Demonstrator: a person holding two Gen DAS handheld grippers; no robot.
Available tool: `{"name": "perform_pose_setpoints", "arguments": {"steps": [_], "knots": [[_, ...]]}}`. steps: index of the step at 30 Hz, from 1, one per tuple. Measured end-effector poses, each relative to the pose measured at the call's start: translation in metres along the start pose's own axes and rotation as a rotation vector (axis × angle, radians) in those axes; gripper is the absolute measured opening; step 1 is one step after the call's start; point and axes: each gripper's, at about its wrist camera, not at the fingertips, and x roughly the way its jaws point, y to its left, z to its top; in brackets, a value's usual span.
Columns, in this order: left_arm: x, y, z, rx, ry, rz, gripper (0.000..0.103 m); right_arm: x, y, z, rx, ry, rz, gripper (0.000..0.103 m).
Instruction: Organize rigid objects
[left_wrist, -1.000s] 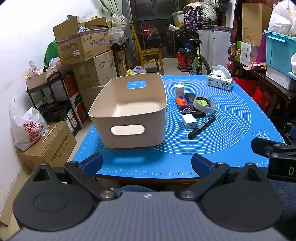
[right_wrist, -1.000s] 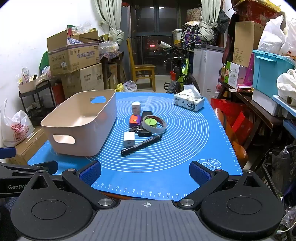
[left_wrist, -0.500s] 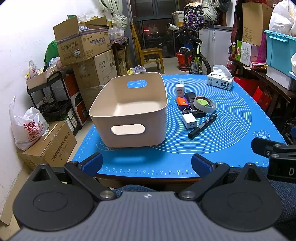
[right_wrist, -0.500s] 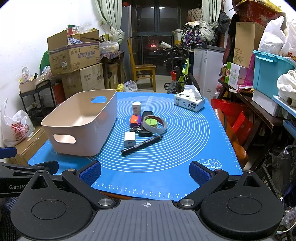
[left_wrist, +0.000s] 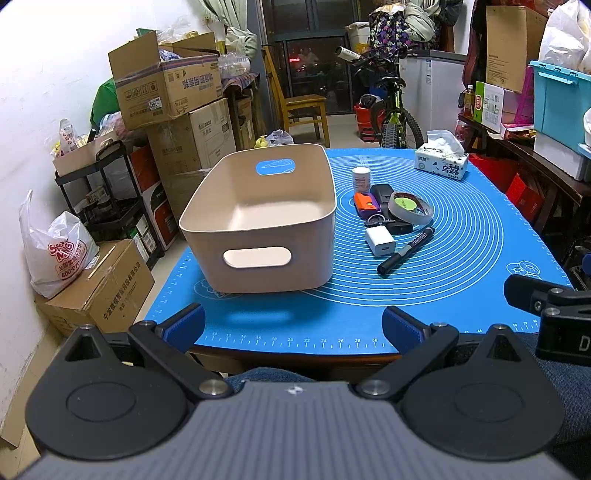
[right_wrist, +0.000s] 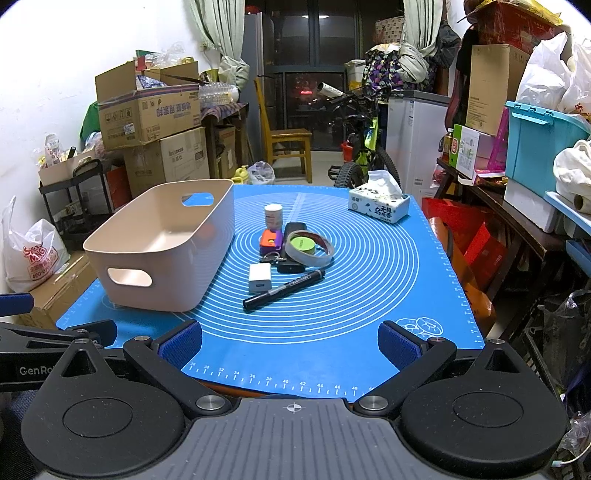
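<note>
the left gripper (left_wrist: 291, 326) hangs at the near edge of the table with its blue pads spread wide and nothing between them, just as it did a second ago. the right gripper (right_wrist: 290, 343) is likewise spread and empty, level with the near edge of the blue mat (right_wrist: 369, 295); neither has moved noticeably since the earlier frames. the beige bin (left_wrist: 258, 221) sits on the left part of the mat and looks empty. just right of it lies a cluster of small things, unmoved: a white charger (right_wrist: 259, 277), a black marker (right_wrist: 284, 288) lying slantwise, a roll of tape (right_wrist: 308, 248) with a green disc inside it, an orange and purple block (right_wrist: 270, 240), a small white bottle (right_wrist: 273, 216), and a dark flat thing (right_wrist: 293, 230) under the tape, possibly a case. a tissue pack (right_wrist: 378, 208) stands at the far right corner.
</note>
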Motion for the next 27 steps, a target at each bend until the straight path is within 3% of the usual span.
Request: {"name": "perform_pose_setpoints", "arguments": {"steps": [27], "knots": [[0.0014,0.0017,0.0008,0.002,0.001,0.001,0.101,-0.0001,-0.0001,-0.0001,-0.001,0.0,0.0,0.101]]}}
